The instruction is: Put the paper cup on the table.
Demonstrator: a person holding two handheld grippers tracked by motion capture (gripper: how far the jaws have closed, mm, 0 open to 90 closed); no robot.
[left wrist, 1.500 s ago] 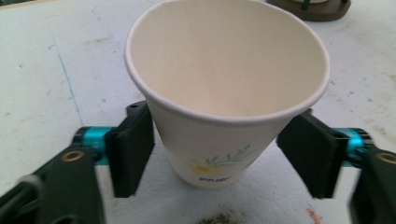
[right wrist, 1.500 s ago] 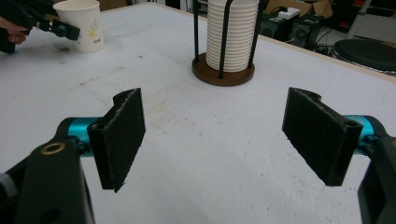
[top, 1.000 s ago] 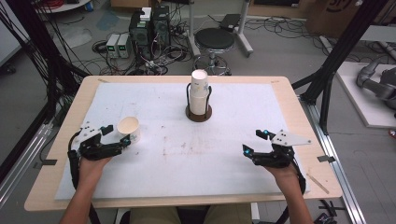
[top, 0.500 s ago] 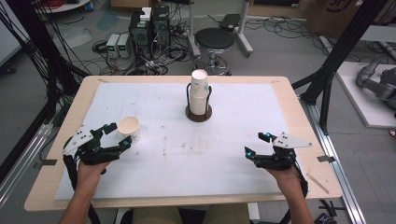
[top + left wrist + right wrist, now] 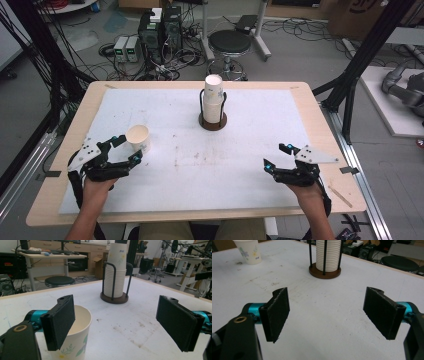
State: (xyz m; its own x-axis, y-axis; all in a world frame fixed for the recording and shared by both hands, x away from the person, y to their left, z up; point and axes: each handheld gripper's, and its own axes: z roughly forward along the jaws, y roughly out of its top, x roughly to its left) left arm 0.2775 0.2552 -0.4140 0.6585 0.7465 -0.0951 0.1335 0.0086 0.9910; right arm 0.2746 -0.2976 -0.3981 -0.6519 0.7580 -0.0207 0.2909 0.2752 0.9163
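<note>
One paper cup [image 5: 138, 138] already out on the counter [image 5: 240, 190], upright and apart from the stack, at about ten o'clock from the counter's middle. Judged from that: one cup separated and set down, or about to be picked up; which of the two cannot be told. Rest of the cups [image 5: 213, 99] nested in the wire holder [image 5: 213, 121] at twelve o'clock, untouched by either hand.

Left tongs [image 5: 127, 149] spread wide, nothing pinched; far jaw beside the cup, near jaw in front of it. Right tongs [image 5: 277, 156] likewise spread and empty, resting at about four o'clock, well apart from both cup and stack. Likely left to do: closing on the loose cup, or going back to the stack for another.

From the high view: overall layout, both hands, the cup's open mouth. From the left gripper view: the single cup [image 5: 75, 340] close up, its green leaf print, one jaw overlapping the rim with no clear sign of pressing on it. From the right gripper view: bare counter between the jaws, the cup [image 5: 248, 251] far off at eleven o'clock, and the ribbed rims of the stacked cups [image 5: 325, 255] at twelve.
</note>
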